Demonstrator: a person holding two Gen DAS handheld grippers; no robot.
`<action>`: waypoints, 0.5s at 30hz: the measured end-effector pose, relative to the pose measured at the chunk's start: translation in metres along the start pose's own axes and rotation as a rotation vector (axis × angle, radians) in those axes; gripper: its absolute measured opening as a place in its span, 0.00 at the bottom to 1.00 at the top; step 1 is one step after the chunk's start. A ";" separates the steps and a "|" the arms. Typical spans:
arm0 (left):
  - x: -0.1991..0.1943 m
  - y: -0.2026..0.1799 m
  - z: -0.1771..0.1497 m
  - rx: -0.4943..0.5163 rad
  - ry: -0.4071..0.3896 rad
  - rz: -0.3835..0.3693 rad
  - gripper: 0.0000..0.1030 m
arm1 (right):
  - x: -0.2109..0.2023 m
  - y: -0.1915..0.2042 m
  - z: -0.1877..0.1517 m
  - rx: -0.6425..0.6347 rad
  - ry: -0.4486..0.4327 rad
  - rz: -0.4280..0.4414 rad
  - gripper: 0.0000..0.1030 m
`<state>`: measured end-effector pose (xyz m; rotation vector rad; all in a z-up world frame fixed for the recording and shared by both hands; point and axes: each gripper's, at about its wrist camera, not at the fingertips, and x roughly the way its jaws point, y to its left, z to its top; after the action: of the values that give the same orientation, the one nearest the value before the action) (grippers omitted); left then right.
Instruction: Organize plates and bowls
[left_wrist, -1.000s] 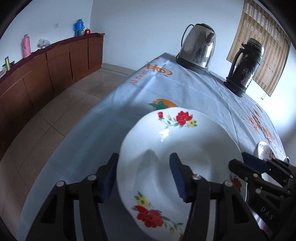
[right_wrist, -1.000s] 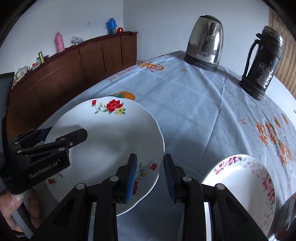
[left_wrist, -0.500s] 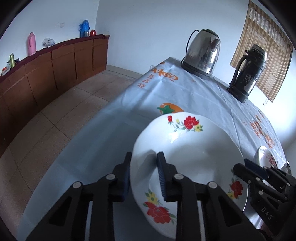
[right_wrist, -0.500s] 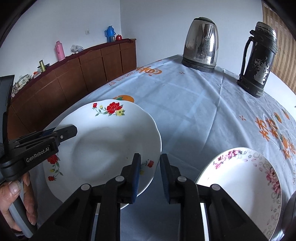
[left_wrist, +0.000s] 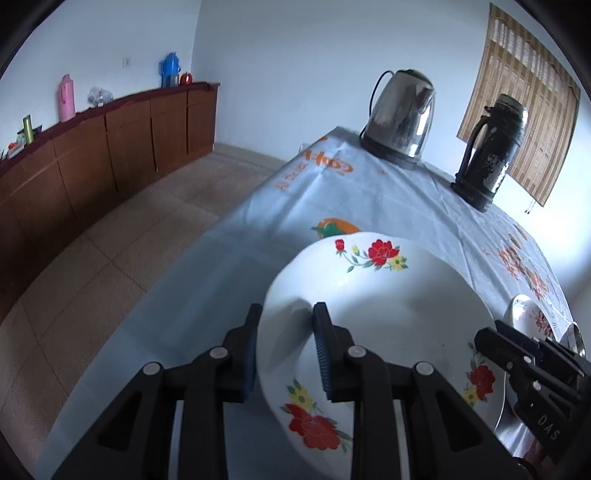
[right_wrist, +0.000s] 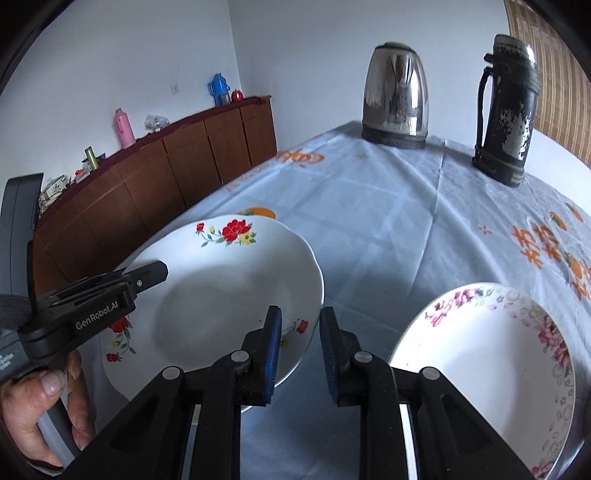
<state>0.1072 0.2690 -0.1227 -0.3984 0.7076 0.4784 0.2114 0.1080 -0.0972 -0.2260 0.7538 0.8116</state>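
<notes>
Your left gripper (left_wrist: 284, 345): jaws clamp white red-flowered plate (left_wrist: 376, 295) at its 9 o'clock rim | your right gripper (right_wrist: 298, 349): jaws nearly closed, pinching its 5 o'clock rim.

We see a glossy white glazed plate (left_wrist: 388, 295) with printed red flowers, and beside it a second glazed plate (right_wrist: 491, 365) with pink flowers, equally shiny. Both lie on a smooth, creased pale-blue tablecloth (right_wrist: 388, 221) that looks like plastic sheet. The kettle (right_wrist: 395, 107) is polished, mirror-like metal; the dark flask (right_wrist: 506, 107) has worn, flaking paint. The gripper fingers (left_wrist: 321, 354) are matt black plastic with ribbed blue pads. The sideboard (left_wrist: 110, 147) is brown wood.
</notes>
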 end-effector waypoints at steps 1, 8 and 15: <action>-0.001 -0.001 0.000 0.004 -0.006 0.001 0.24 | -0.002 0.000 0.000 -0.002 -0.004 -0.002 0.22; -0.008 -0.005 0.001 0.027 -0.048 0.009 0.24 | -0.010 0.002 -0.005 -0.018 -0.025 -0.016 0.22; -0.018 -0.013 0.000 0.056 -0.112 0.034 0.24 | -0.019 0.002 -0.011 -0.028 -0.053 -0.028 0.22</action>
<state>0.1020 0.2526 -0.1076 -0.3045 0.6185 0.5081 0.1954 0.0939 -0.0921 -0.2386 0.6886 0.7994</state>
